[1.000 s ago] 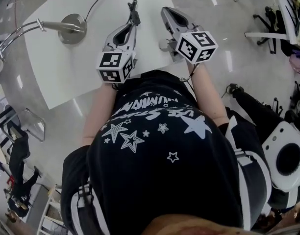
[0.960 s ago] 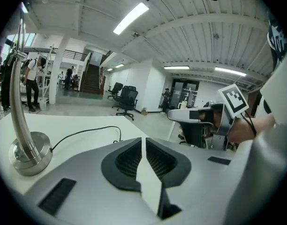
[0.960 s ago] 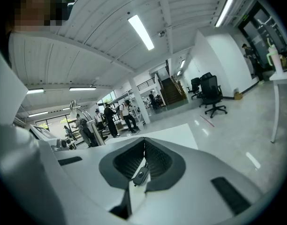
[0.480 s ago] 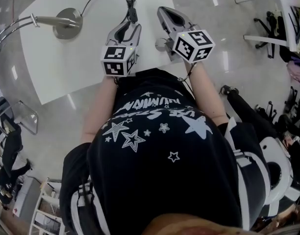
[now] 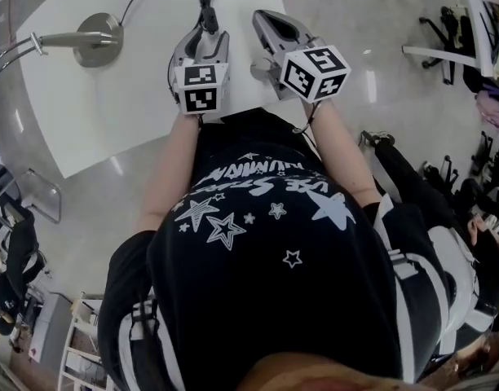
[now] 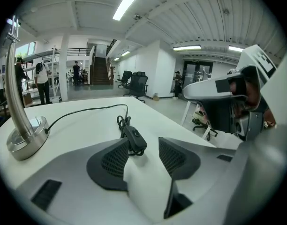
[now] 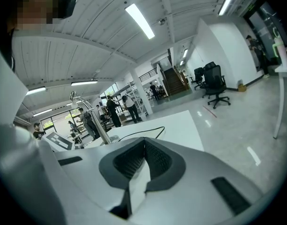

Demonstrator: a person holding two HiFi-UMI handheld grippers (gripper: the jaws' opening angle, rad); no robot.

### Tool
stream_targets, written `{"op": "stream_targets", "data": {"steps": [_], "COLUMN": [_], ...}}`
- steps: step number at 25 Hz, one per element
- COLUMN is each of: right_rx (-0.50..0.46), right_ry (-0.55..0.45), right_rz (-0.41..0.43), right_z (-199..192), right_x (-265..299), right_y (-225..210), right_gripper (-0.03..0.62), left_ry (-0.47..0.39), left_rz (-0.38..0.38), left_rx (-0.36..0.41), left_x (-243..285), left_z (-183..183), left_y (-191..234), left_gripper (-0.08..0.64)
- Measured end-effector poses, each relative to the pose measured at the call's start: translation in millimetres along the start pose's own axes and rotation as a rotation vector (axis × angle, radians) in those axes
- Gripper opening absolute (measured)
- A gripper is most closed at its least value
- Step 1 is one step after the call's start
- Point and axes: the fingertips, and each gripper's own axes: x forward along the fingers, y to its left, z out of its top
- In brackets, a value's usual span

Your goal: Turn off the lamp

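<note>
The lamp's round metal base (image 5: 99,39) stands on the white table (image 5: 143,112), and its curved stem (image 6: 14,93) rises at the left. A black cord (image 6: 87,110) runs from the base (image 6: 27,139) to a black inline switch (image 6: 134,138). The switch (image 5: 207,16) lies on the table at the mouth of my left gripper (image 5: 202,32), close to the left pad. My left gripper (image 6: 142,146) has just been opening; it is open and no pad presses the switch. My right gripper (image 5: 262,16) hovers beside it, shut on nothing (image 7: 144,142). The lamp's head is out of view.
The table's right edge (image 5: 286,23) runs just under the right gripper, with grey floor beyond. Office chairs (image 5: 445,39) stand at the far right. People and shelves (image 6: 40,78) are far behind the table.
The left gripper's jaws have spread apart at the switch, having been shut a second ago. Both grippers have sunk a little toward the table.
</note>
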Motion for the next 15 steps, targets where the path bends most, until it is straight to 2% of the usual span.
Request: {"op": "stream_targets", "data": {"steps": [9, 15], "right_rx": [0.009, 0.004], "right_ry": [0.027, 0.046], "right_rz": [-0.001, 0.013], "right_z": [-10, -14], "right_x": [3, 8], "right_y": [-6, -6], "right_gripper": [0.006, 0.006], "left_ry": [0.013, 0.028], "left_rz": [0.100, 0.122], "left_rx": [0.030, 0.025], "left_x": [20, 22], "left_z": [-4, -5], "left_y": [6, 10], "left_gripper": [0.195, 0.193]}}
